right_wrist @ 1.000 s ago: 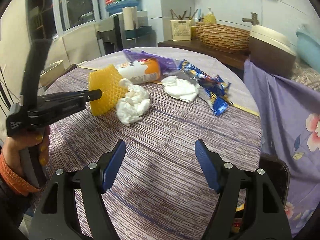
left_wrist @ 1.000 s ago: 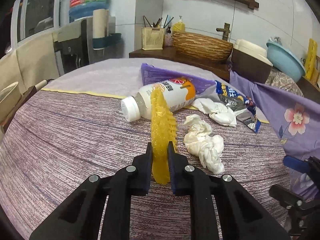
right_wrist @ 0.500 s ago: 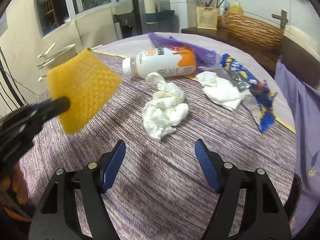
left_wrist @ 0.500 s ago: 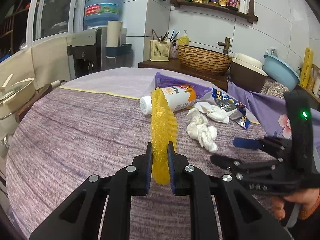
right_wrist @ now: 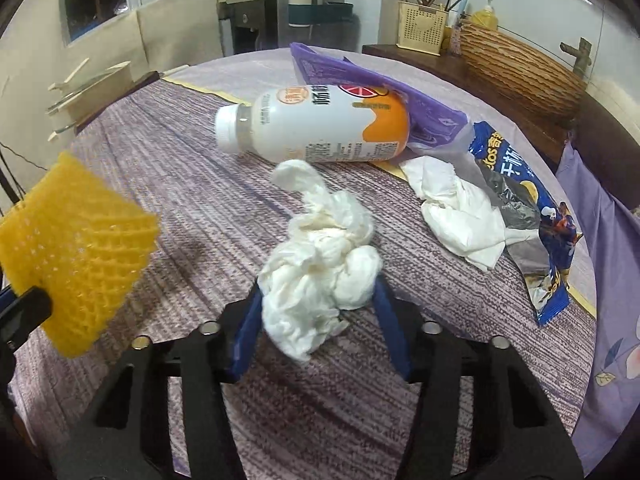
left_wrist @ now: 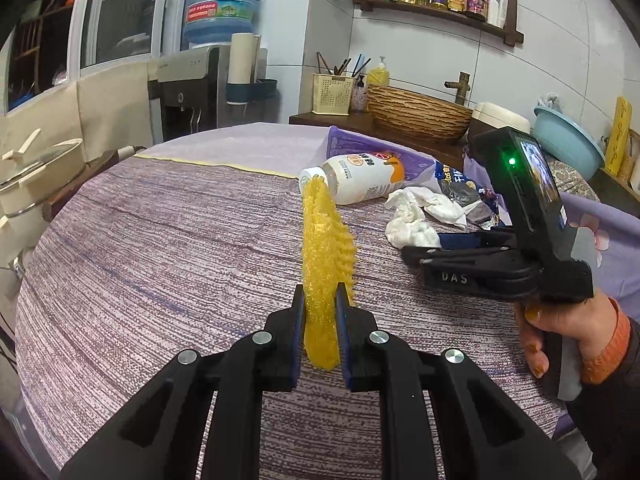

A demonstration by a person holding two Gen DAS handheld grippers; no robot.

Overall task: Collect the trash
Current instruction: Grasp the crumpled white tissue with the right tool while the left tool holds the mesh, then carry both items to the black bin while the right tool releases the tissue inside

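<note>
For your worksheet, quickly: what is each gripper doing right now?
Left gripper: closed on the yellow foam net.
Right gripper: open around the tissue wad, not yet clamped.

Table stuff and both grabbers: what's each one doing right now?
Left gripper: shut on yellow foam net.
Right gripper: jaws open around crumpled tissue.
Bottle: lying down, cap on.
Second tissue: crumpled beside the chip bag.
Chip bag: flattened.
</note>
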